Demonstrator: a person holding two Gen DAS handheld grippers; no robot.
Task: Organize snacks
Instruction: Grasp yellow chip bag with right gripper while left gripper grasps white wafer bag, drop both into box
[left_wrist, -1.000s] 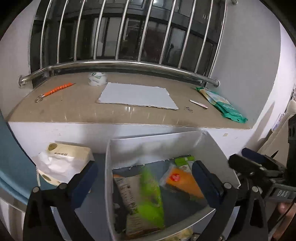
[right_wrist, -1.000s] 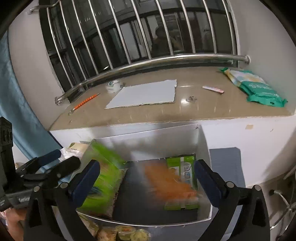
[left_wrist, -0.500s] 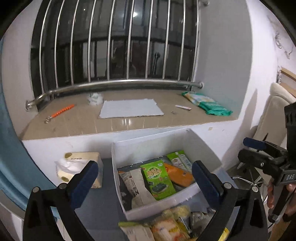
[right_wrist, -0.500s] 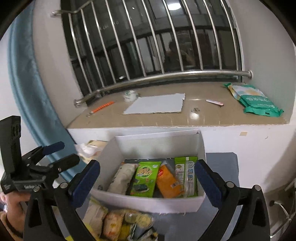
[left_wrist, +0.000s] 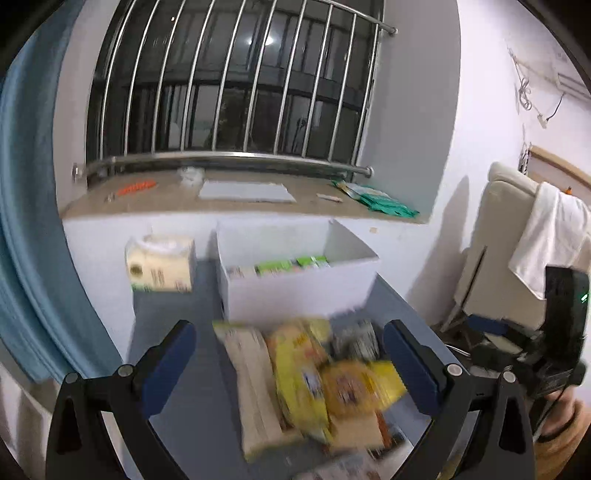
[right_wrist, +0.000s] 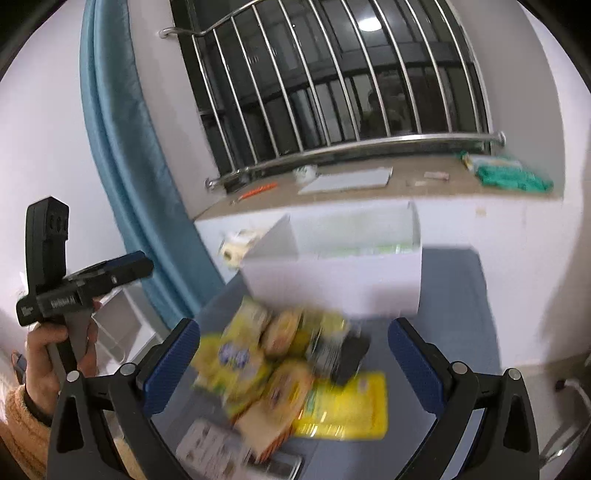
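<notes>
We hold our left gripper (left_wrist: 288, 363) and right gripper (right_wrist: 293, 363) spread wide and empty above the blurred snack pile (left_wrist: 314, 384); the white box (left_wrist: 295, 280) sits at the tabletop's (left_wrist: 173, 317) far edge.

one white box (left_wrist: 295, 291), one tissue pack (left_wrist: 160, 264), one blurred snack heap (left_wrist: 314, 384), uncountable.

Grey desk (left_wrist: 173, 314): white box (left_wrist: 295, 291) mid-frame, tissue pack (left_wrist: 160, 264) to its left, blurred snack pile (left_wrist: 314, 376) lower centre, probably mostly yellow packets.
</notes>
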